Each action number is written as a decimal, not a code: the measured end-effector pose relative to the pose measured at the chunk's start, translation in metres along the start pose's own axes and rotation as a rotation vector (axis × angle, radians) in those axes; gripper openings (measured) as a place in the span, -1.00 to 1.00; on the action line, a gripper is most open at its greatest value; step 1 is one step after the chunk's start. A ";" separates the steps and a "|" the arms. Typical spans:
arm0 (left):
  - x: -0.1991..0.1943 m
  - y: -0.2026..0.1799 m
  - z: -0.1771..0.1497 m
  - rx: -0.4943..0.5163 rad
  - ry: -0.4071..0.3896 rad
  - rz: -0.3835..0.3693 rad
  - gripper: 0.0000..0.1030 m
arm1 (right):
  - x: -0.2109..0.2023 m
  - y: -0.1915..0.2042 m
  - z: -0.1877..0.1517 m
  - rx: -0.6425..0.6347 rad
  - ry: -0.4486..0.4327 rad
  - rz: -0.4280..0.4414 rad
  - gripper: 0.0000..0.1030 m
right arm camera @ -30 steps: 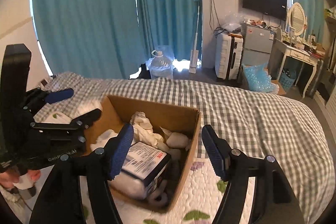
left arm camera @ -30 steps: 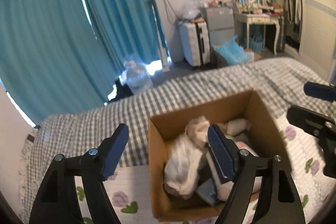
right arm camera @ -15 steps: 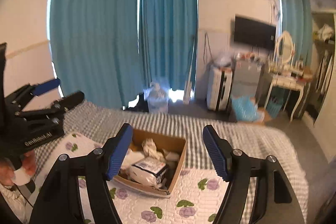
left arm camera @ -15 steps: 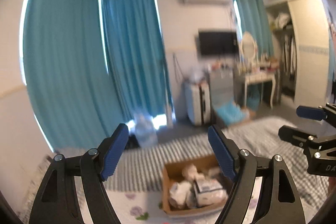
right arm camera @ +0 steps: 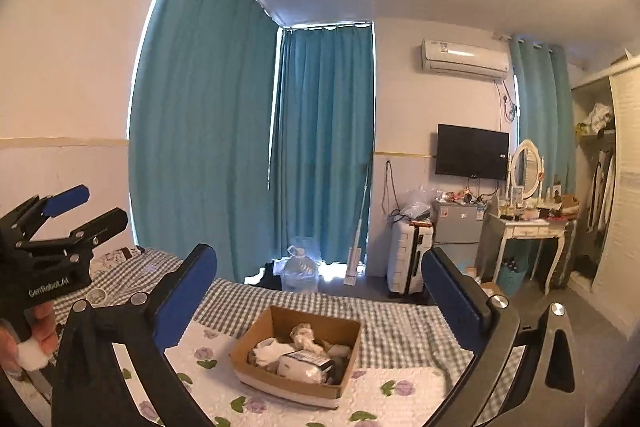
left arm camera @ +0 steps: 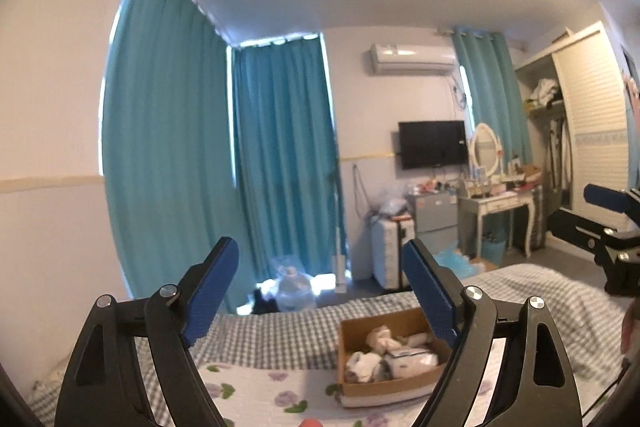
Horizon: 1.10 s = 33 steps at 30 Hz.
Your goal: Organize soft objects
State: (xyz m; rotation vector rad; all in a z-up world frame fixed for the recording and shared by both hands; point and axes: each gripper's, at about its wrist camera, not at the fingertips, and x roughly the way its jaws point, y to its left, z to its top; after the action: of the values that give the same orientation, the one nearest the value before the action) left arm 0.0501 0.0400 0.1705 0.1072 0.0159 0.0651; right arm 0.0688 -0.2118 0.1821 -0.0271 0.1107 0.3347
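An open cardboard box (left arm camera: 347,337) (right arm camera: 256,337) sits on the bed, holding white soft items (left arm camera: 362,363) (right arm camera: 272,347) and a plastic-wrapped white pack (right arm camera: 306,365). My left gripper (left arm camera: 320,291) is open and empty, held high and well back from the box. My right gripper (right arm camera: 320,297) is open and empty, also far above the box. Each gripper shows at the edge of the other's view: the right one (left arm camera: 600,215), the left one (right arm camera: 76,211).
The bed has a floral quilt (right arm camera: 384,399) over a grey checked cover (left arm camera: 280,331). Teal curtains (right arm camera: 320,147), a water jug (right arm camera: 300,269), a white suitcase (right arm camera: 408,255), a dressing table (right arm camera: 528,227) and a wardrobe (left arm camera: 588,131) stand beyond the bed.
Both grippers have risen and pulled far back from the box, which now looks small below. Both stay open and empty.
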 end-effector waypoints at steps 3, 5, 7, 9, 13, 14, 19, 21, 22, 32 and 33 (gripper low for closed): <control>0.009 0.000 -0.033 -0.002 0.009 0.035 0.65 | 0.017 0.000 -0.036 0.025 0.020 -0.003 1.00; 0.025 -0.001 -0.056 -0.022 0.051 0.004 0.65 | 0.032 0.002 -0.060 0.026 0.038 0.016 1.00; 0.033 -0.003 -0.073 -0.037 0.069 -0.014 0.65 | 0.048 0.002 -0.084 0.042 0.076 0.015 1.00; 0.043 -0.006 -0.090 -0.045 0.079 -0.013 0.65 | 0.060 0.003 -0.105 0.042 0.085 0.000 1.00; 0.061 -0.010 -0.120 -0.079 0.151 -0.031 0.65 | 0.077 0.000 -0.139 0.047 0.137 -0.048 1.00; 0.067 -0.009 -0.126 -0.090 0.183 -0.034 0.65 | 0.081 -0.001 -0.144 0.051 0.148 -0.054 1.00; 0.055 -0.013 -0.143 -0.067 0.242 -0.042 0.65 | 0.081 -0.008 -0.159 0.080 0.175 -0.078 1.00; 0.053 -0.014 -0.144 -0.069 0.246 -0.047 0.65 | 0.079 -0.010 -0.162 0.100 0.171 -0.081 1.00; 0.052 -0.014 -0.144 -0.074 0.245 -0.044 0.65 | 0.078 -0.011 -0.163 0.101 0.166 -0.088 1.00; 0.054 -0.011 -0.151 -0.092 0.236 -0.036 0.65 | 0.076 -0.007 -0.161 0.089 0.176 -0.103 1.00; 0.055 -0.011 -0.152 -0.092 0.238 -0.037 0.65 | 0.077 -0.007 -0.162 0.090 0.177 -0.105 1.00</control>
State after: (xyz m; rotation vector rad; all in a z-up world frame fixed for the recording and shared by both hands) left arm 0.1028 0.0487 0.0172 0.0068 0.2527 0.0415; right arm 0.1262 -0.2002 0.0130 0.0265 0.2981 0.2217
